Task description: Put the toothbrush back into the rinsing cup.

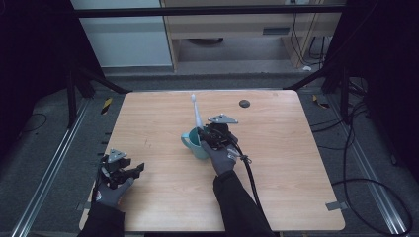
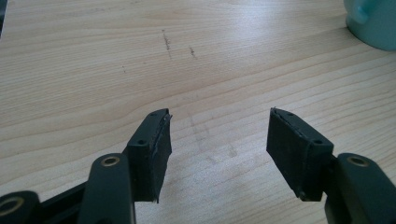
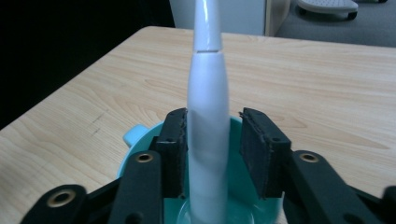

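Observation:
A teal mug [image 1: 193, 144] stands near the middle of the wooden table [image 1: 276, 163], its handle to the left. A white electric toothbrush [image 1: 196, 111] stands upright in it, head up. My right gripper [image 1: 203, 136] reaches over the mug's rim. In the right gripper view the toothbrush [image 3: 208, 93] stands between the jaws of that gripper [image 3: 210, 140]: the left pad touches it and a narrow gap shows at the right pad, above the mug [image 3: 138, 133]. My left gripper [image 1: 134, 171] rests low at the table's front left, open and empty [image 2: 219, 140]. The mug [image 2: 373, 23] shows at the top right there.
A small black round disc [image 1: 244, 103] lies near the table's far edge. The right gripper's cable [image 1: 249, 173] trails back along the forearm. Bare wood lies around the mug and to the right. Dark floor, rails and cables surround the table.

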The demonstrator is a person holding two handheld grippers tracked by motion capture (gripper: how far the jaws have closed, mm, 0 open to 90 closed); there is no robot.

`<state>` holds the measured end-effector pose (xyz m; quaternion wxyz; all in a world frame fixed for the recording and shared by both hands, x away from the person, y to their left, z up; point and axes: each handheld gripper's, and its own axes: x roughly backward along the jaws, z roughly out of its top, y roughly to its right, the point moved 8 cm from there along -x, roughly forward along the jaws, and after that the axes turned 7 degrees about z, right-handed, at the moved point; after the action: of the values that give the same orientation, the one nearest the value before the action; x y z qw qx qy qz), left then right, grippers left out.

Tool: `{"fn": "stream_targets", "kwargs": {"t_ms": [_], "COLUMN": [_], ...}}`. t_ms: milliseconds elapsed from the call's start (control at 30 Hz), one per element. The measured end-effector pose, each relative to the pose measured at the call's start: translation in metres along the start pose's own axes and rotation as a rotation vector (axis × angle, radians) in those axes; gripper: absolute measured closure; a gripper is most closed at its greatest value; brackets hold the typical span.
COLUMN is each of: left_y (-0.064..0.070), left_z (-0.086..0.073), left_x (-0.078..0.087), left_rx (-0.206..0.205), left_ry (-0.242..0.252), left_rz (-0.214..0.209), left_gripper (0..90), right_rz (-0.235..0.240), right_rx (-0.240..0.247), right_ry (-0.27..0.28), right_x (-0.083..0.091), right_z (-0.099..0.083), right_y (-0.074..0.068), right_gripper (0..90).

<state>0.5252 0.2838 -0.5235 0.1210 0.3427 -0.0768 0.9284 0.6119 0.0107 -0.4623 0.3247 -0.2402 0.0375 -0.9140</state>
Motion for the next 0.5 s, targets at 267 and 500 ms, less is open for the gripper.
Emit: {"fn": "stream_targets", "kwargs": {"t_ms": [267,500], "left_y": [0.003,0.004], "left_z": [0.000,0.000], "left_x": [0.000,0.000], "left_rx": [-0.002,-0.001], "left_ry": [-0.001,-0.003], "left_rz": [-0.009,-0.025], "left_gripper": [38.8,39.6], "right_rz": [0.027,-0.003], "right_rx": [0.036,0.029], "right_ry": [0.085,0.084], "right_x": [0.053,0.107], "right_z": [0.010,-0.004], "right_y": [0.013,0.045], "right_gripper": [33.2,27.0]}}
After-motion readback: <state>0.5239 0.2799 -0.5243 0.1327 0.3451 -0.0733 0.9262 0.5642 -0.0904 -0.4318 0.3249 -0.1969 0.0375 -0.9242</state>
